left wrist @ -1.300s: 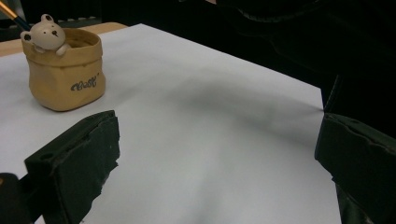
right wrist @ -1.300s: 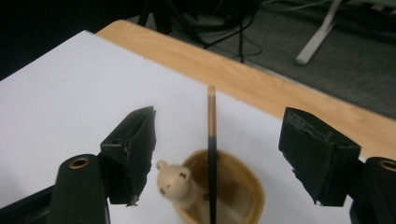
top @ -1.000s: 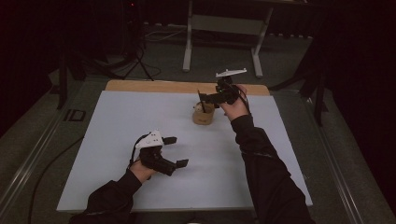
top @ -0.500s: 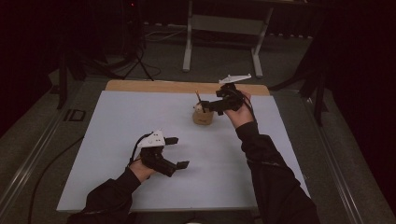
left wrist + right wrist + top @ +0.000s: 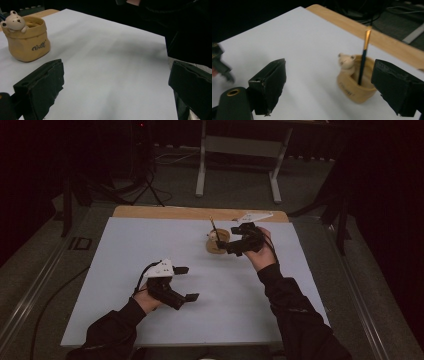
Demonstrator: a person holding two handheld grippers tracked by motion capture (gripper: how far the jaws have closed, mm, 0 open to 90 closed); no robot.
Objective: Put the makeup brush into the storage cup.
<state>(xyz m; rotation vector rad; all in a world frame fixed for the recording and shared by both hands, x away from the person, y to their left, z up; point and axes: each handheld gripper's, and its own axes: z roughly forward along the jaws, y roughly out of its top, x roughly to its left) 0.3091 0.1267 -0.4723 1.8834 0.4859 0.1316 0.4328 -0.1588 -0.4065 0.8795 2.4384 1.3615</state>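
small tan cloth pot with bear head on rim [image 5: 218, 242] sits at far side of pale blue table [image 5: 125, 250]. thin dark pencil [image 5: 362, 60] stands upright in pot. right gripper [image 5: 227, 245] just beside pot, jaws spread wide, holding nothing. left gripper [image 5: 186, 283] well apart, near person, jaws spread too. right one nearer.

I see yellow-brown pot [image 5: 354, 87], cream bear [image 5: 346, 61] on rim, dark blue pencil [image 5: 363, 65] with gold end, white table [image 5: 150, 245].
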